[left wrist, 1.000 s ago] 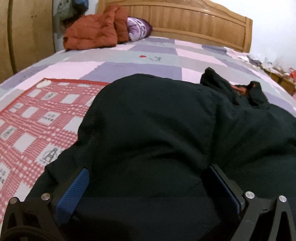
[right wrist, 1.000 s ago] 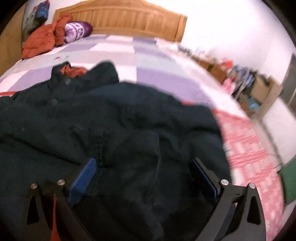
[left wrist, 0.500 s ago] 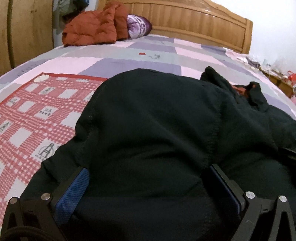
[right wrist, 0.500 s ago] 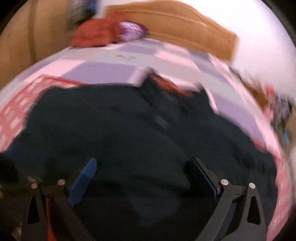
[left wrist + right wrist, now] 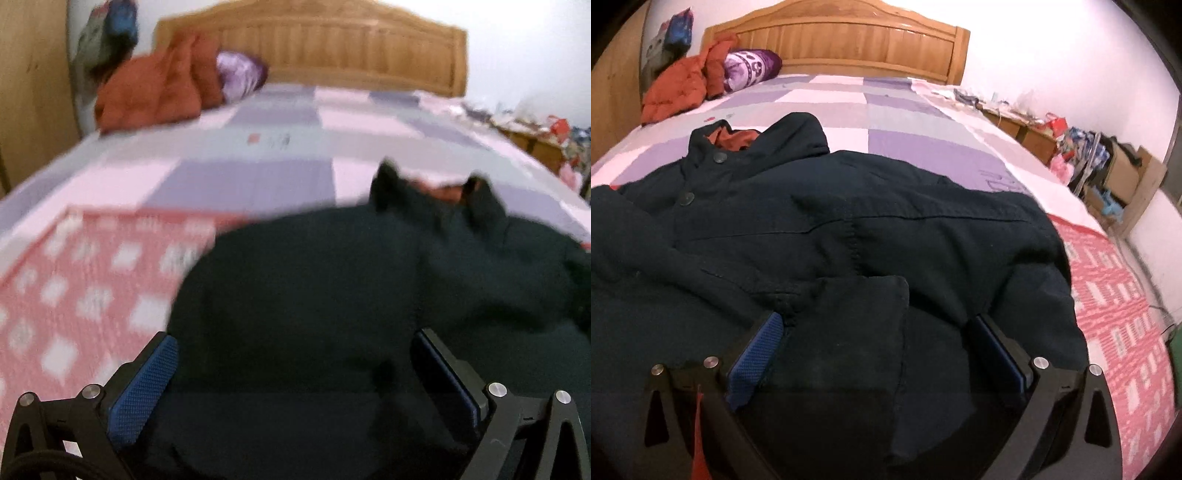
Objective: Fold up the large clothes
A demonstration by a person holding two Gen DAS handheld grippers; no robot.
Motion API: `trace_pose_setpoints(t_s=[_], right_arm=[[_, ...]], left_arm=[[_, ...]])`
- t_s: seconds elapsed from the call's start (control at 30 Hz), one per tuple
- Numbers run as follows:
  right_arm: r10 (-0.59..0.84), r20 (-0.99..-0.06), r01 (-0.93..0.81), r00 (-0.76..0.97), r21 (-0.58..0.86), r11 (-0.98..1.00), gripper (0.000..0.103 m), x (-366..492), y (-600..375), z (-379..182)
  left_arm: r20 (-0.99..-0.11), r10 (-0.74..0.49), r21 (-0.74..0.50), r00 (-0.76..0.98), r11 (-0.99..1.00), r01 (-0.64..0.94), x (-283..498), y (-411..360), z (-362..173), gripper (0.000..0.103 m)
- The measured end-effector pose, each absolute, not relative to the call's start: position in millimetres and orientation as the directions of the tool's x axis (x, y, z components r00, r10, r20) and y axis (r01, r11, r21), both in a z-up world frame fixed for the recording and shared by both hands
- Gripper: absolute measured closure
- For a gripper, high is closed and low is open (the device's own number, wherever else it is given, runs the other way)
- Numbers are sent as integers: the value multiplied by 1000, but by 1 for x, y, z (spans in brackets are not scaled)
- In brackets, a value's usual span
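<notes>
A large dark navy jacket [image 5: 886,221] lies spread on the bed, its buttoned collar [image 5: 757,147] with orange lining pointing toward the headboard. One sleeve cuff [image 5: 857,306] lies folded across the jacket's front. My right gripper [image 5: 877,332] hovers open just over that cuff, its blue pads [image 5: 757,350] wide apart. In the blurred left wrist view the same jacket [image 5: 369,288] fills the lower right. My left gripper [image 5: 295,350] is open above the jacket's left side, and no cloth is pinched between its fingers.
The bed cover [image 5: 886,122] is pink and purple checked, with a red patterned sheet [image 5: 74,295] at the near end. An orange-red coat [image 5: 676,88] and a purple pillow [image 5: 750,68] lie by the wooden headboard [image 5: 849,40]. A cluttered nightstand [image 5: 1071,136] stands at the right, a wardrobe [image 5: 29,92] at the left.
The right gripper swung left across the jacket and back to the right; a sleeve cuff now lies folded over the front. The left gripper has pulled back and is still moving, which blurs its view.
</notes>
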State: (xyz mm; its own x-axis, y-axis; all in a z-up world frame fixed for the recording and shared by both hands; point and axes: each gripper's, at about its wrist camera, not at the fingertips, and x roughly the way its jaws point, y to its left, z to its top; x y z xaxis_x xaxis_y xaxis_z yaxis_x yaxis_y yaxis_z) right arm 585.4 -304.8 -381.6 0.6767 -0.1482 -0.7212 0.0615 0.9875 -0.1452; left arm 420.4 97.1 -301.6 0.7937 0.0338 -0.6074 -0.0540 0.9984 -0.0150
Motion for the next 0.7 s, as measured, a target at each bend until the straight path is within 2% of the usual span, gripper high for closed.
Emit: trace_pose_setpoints(t_s=[0.07, 0.13, 0.23, 0.27, 0.3, 0.47, 0.7], right_arm=[[-140, -721, 61, 679, -134, 989, 1, 573, -306, -379], [-134, -720, 62, 681, -125, 990, 1, 564, -310, -374], [-118, -721, 61, 683, -105, 993, 1, 562, -313, -375], [-115, -721, 61, 683, -100, 993, 1, 558, -316, -375], [-111, -721, 60, 684, -95, 994, 1, 557, -316, -376], [-86, -722, 53, 686, -69, 996, 0, 556, -320, -378], [-69, -727, 46, 683, -51, 998, 0, 558, -323, -381]], left_arm=[[-603, 51, 19, 796, 999, -49, 440, 99, -290, 0], [-639, 80, 50, 765, 997, -62, 468, 104, -292, 0], [-782, 136, 97, 609, 991, -96, 522, 119, -334, 0], [-819, 102, 62, 565, 994, -89, 533, 127, -349, 0], [-828, 67, 5, 556, 994, -113, 539, 138, -359, 0], [-816, 117, 36, 566, 988, -152, 549, 138, -375, 0], [-832, 48, -16, 552, 994, -111, 558, 150, -383, 0]])
